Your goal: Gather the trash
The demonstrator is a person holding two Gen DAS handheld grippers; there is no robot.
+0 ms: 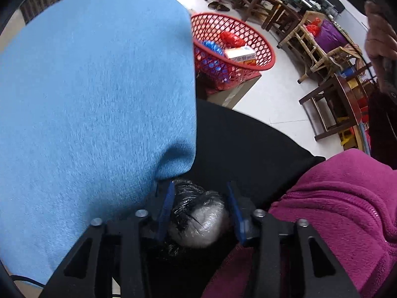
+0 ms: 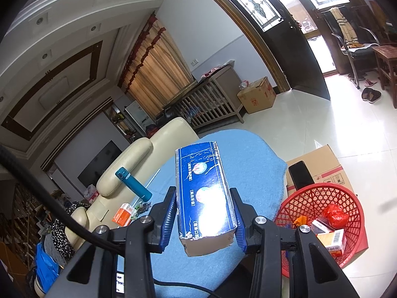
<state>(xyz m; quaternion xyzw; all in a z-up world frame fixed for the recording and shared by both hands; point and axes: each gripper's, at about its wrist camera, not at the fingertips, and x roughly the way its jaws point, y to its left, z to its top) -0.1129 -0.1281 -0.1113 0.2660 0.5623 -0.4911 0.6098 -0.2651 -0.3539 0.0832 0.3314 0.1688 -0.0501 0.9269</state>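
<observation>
My right gripper is shut on a long blue carton and holds it above the blue cloth-covered table. The red mesh basket stands to the right on a cardboard box, with a red bag and small boxes inside. My left gripper is closed around a crumpled black and silver wrapper, at the edge of the blue cloth. The basket shows beyond it in the left wrist view.
A teal bottle and an orange box lie on the table's left side. A phone lies on the cardboard box. A cream sofa stands behind. Magenta sleeve and wooden chairs are at right.
</observation>
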